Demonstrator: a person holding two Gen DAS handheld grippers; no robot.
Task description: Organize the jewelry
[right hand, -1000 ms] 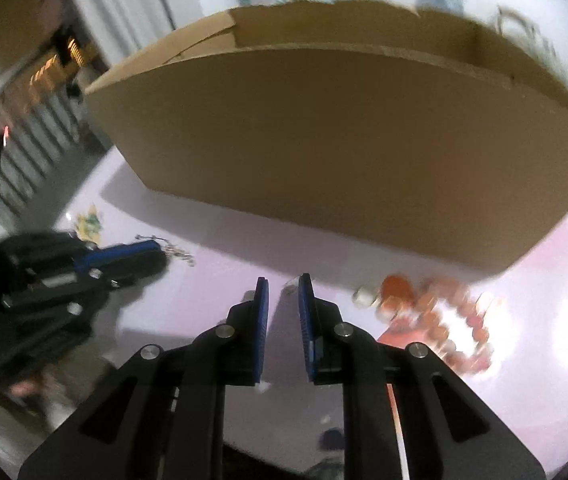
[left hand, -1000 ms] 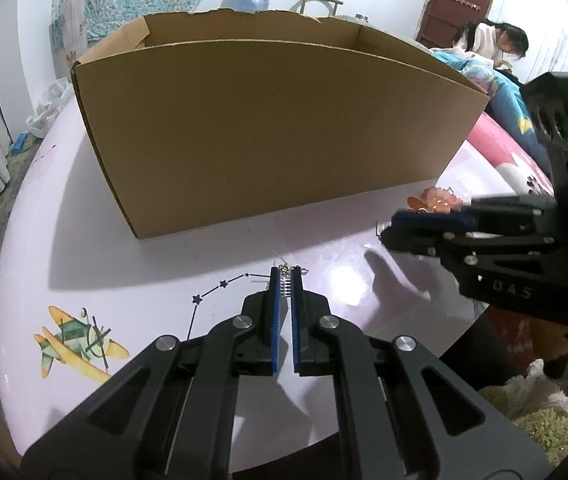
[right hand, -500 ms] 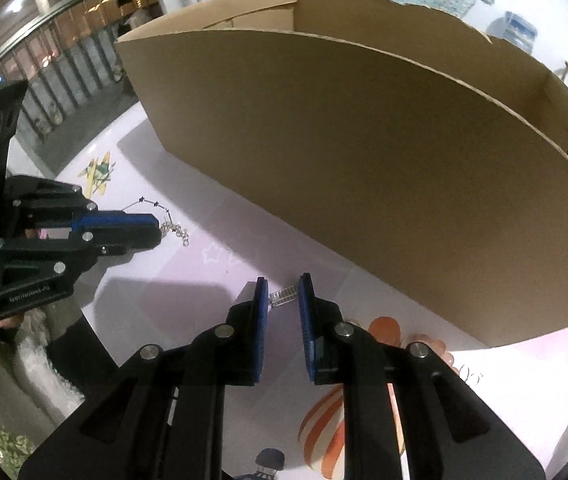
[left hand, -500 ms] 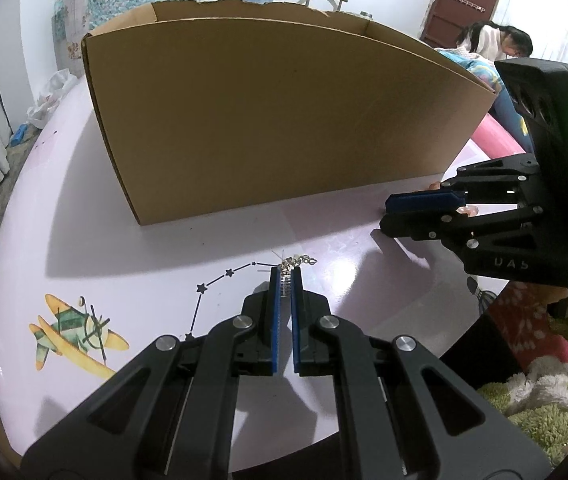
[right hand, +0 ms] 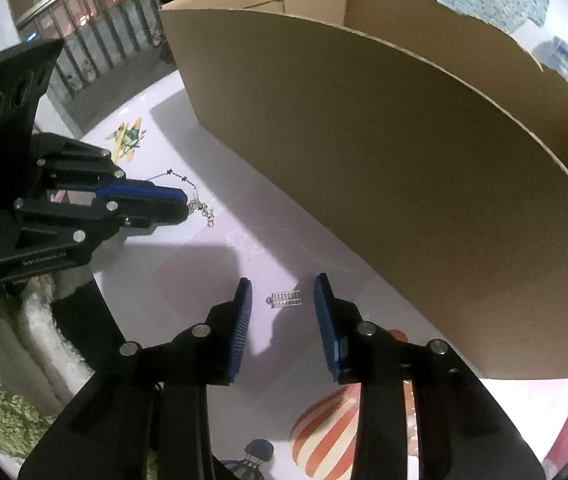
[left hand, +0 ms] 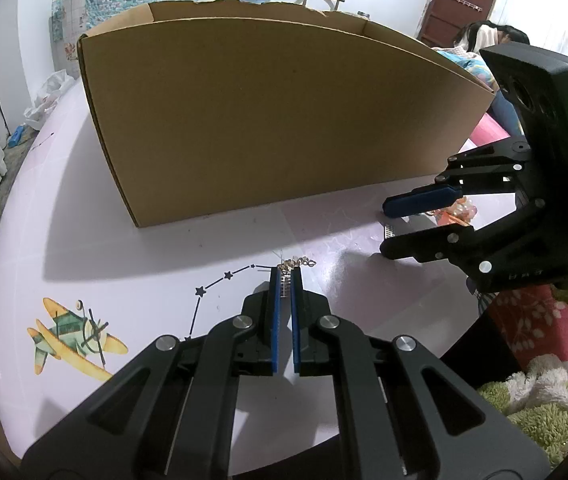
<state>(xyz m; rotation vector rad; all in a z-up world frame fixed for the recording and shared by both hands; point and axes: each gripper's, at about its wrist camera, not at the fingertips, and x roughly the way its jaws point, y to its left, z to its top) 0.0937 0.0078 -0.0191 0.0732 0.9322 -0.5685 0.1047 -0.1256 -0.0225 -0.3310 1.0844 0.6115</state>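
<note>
Having just spread, right claw (right hand: pixel 282 302) stands open around small silver clasp piece (right hand: pixel 286 299) lying free on desk (right hand: pixel 219 216) near cardboard box (right hand: pixel 384 152); left claw (left hand: pixel 285 280) pinches silver chain (left hand: pixel 298 263); better centred before closing.

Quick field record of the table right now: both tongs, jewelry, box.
left tongs: shut on silver chain piece, at the tabletop
right tongs: open, jaws have just been opening; small rectangular clasp piece lies between them, untouched
cardboard box: upright behind both pieces, contents hidden
table: pale, airplane print
</note>
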